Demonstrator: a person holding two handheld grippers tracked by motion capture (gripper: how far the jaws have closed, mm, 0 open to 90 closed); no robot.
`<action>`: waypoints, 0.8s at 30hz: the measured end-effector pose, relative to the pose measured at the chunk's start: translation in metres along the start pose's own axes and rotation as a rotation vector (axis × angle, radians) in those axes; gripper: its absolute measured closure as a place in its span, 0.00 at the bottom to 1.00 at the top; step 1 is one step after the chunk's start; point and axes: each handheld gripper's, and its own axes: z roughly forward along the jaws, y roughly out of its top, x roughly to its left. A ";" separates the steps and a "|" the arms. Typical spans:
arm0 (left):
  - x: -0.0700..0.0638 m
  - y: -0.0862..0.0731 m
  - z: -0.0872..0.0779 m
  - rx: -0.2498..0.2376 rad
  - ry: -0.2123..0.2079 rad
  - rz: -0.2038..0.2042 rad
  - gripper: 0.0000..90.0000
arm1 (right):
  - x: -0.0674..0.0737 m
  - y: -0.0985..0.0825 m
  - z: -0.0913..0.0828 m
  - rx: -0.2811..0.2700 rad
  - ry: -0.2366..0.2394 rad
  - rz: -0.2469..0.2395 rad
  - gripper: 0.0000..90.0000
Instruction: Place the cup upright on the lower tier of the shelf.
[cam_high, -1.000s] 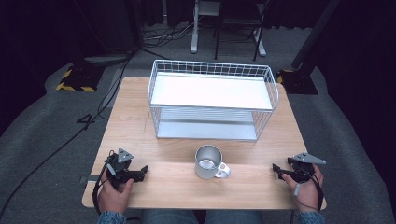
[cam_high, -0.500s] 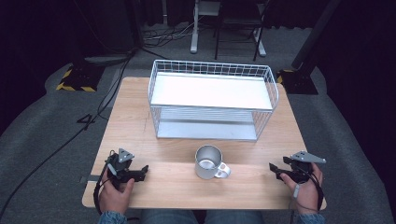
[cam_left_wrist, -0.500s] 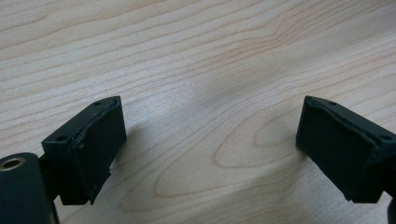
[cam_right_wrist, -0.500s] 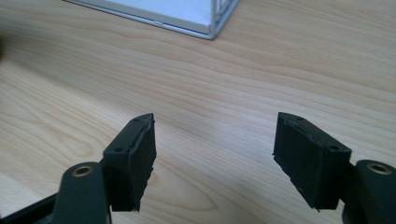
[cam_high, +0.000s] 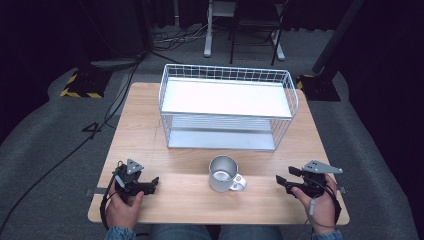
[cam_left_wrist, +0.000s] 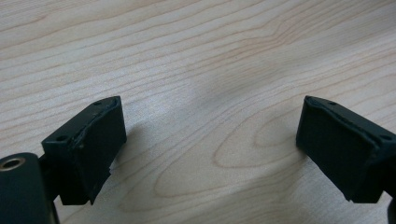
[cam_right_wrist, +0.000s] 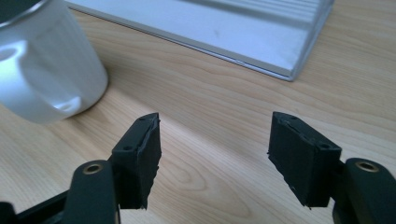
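steel mug (cam_high: 223, 173) upright before wire rack (cam_high: 227, 106) | right tool (cam_high: 283, 181) spread, empty, right of mug | left tool (cam_high: 151, 184) spread, empty | approach handle side level

You saw a wooden desk (cam_high: 145, 125) carrying a white wire rack (cam_high: 227, 107) toward the rear; a metal mug (cam_high: 223, 173) stood upright before it, handle turned right.

A shiny metal mug (cam_high: 223, 173) stands upright and empty near the table's front edge, its handle pointing right; behind it sits a white wire two-tier rack (cam_high: 227, 107) with a flat white shelf.
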 end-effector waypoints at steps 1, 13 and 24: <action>0.000 0.000 0.000 0.000 0.000 0.000 0.10 | 0.006 0.003 0.000 -0.001 0.010 -0.006 0.39; 0.000 0.000 0.000 -0.001 0.000 -0.001 0.10 | 0.045 0.019 0.008 -0.011 0.145 -0.078 0.43; 0.000 0.000 0.000 0.000 0.000 -0.001 0.10 | 0.067 0.024 0.025 0.008 0.234 -0.126 0.43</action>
